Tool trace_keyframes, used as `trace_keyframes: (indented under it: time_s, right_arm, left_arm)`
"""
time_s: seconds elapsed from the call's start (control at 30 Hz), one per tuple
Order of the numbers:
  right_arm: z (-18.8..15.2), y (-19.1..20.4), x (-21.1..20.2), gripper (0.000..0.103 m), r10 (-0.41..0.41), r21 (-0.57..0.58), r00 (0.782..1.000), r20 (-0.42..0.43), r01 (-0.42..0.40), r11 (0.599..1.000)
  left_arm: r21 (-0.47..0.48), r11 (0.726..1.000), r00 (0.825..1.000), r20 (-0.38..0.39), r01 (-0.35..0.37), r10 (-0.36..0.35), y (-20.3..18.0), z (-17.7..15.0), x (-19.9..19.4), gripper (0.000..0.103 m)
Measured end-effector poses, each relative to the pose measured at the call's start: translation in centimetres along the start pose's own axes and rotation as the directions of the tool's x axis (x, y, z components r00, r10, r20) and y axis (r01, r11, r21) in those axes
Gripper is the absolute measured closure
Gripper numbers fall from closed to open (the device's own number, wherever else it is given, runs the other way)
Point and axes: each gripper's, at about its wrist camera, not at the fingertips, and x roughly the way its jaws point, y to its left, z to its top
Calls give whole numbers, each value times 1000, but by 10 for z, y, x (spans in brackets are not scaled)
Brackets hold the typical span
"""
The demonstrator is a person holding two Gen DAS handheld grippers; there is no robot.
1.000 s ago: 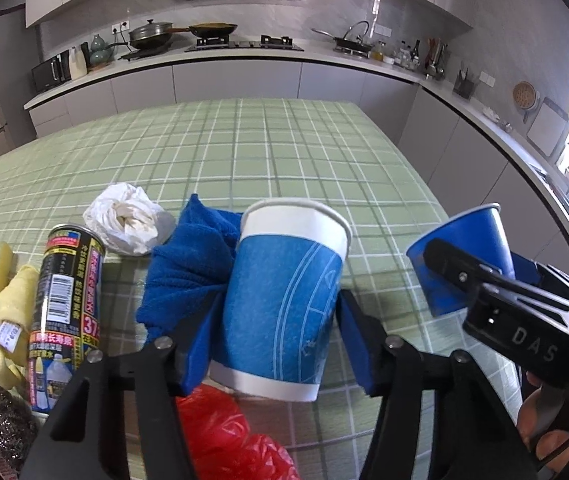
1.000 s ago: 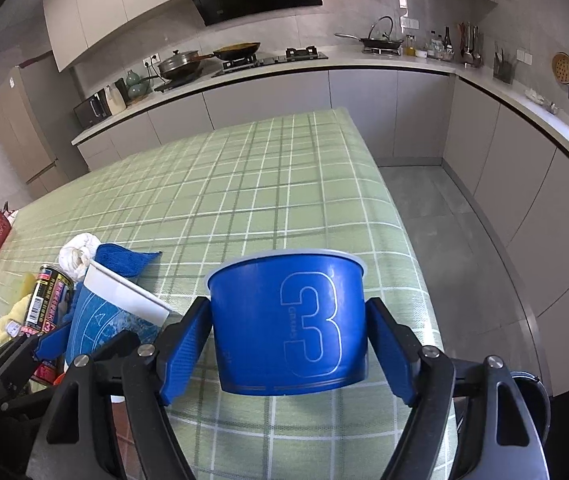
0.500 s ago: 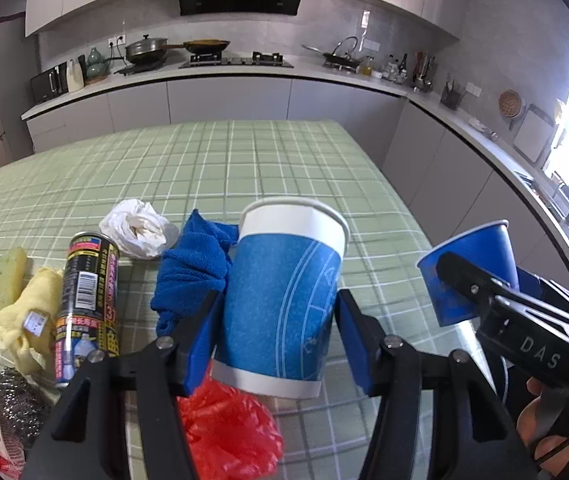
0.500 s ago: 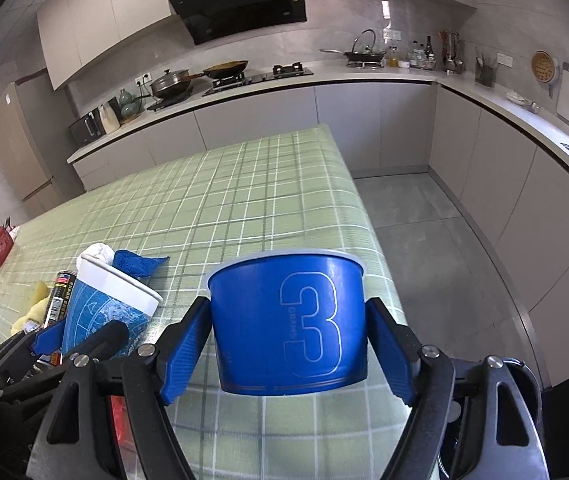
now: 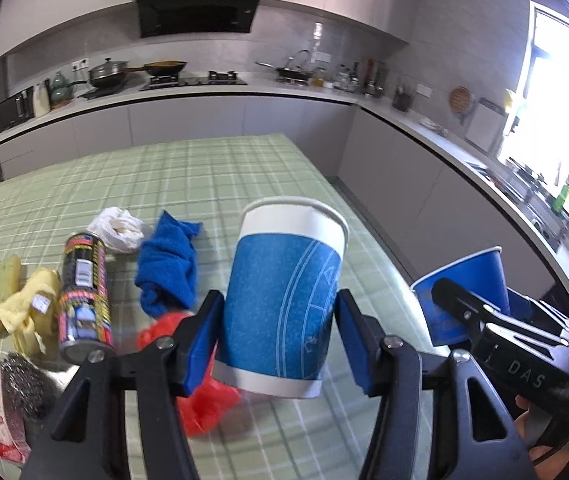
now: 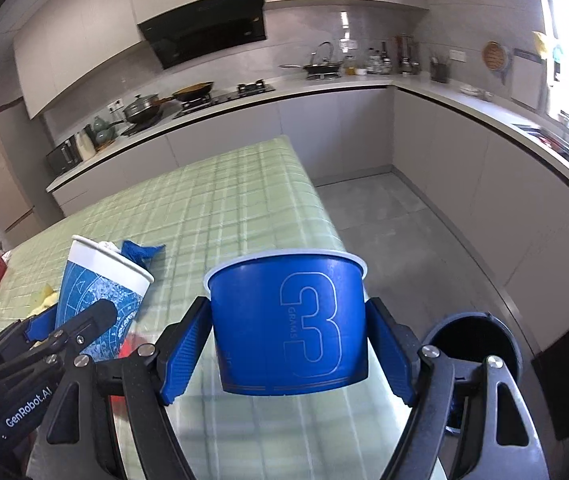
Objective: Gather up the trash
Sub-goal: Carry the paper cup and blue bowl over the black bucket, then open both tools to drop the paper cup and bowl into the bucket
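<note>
My left gripper [image 5: 280, 336] is shut on a tall blue-and-white paper cup [image 5: 284, 300] and holds it upright above the green checked table [image 5: 204, 184]. My right gripper [image 6: 288, 352] is shut on a short blue paper bowl marked "3" [image 6: 288, 320], held above the table's near right corner. Each held cup shows in the other view: the tall cup [image 6: 100, 284] at left, the blue bowl [image 5: 464, 284] at right. A dark round bin [image 6: 472, 344] stands on the floor at lower right, partly behind my right finger.
On the table lie a blue cloth [image 5: 168, 264], a white crumpled bag [image 5: 118, 228], a spray can [image 5: 84, 296], a yellow cloth [image 5: 24, 312], a sponge [image 5: 2, 284], a steel scourer [image 5: 24, 384] and a red bag [image 5: 200, 360]. Kitchen counters run behind and right.
Both grippers have risen and drawn back with their cups. The table items look smaller and lower. The dark bin has come into the right wrist view.
</note>
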Motion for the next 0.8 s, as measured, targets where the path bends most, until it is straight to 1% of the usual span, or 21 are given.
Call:
trace_keyframes:
  time_s: [0.17,0.23,0.37,0.5,0.6,0.67,0.77,0.8]
  right_arm:
    - [-20,-30,-26,24,-56,55,998,-4,56,997]
    - [-22,-46,-35,24,-74,70,997,7,73,995]
    - [-24,-85,-52,24,-108,102,994,33,104,989]
    - [-26,-146,-56,24,-129,122,991,33,124,985]
    - [-27,-202,-49,24,-128,132,992,1,126,983]
    - [-27,-241,-40,24,-119,135,992,-28,122,983]
    - [-31,-284,-19,24,-98,118,992,-75,107,987]
    - [-32,-291,-11,24,-92,111,992,-87,102,989]
  left_arm:
    - [38,998,999,-9,53,-53,-31,-11,-4,45]
    - [49,997,998,-9,66,-66,-45,-11,-5,45]
    - [81,993,996,1,86,-87,-88,-11,-1,45]
    - [78,993,996,3,89,-89,-136,-13,14,45]
    - [53,994,995,-32,91,-90,-183,-16,35,45]
    - [56,995,995,-45,87,-85,-214,-18,49,45]
    - [43,996,995,-61,76,-73,-249,-23,67,45]
    - [37,997,996,-67,69,-66,-256,-26,72,45]
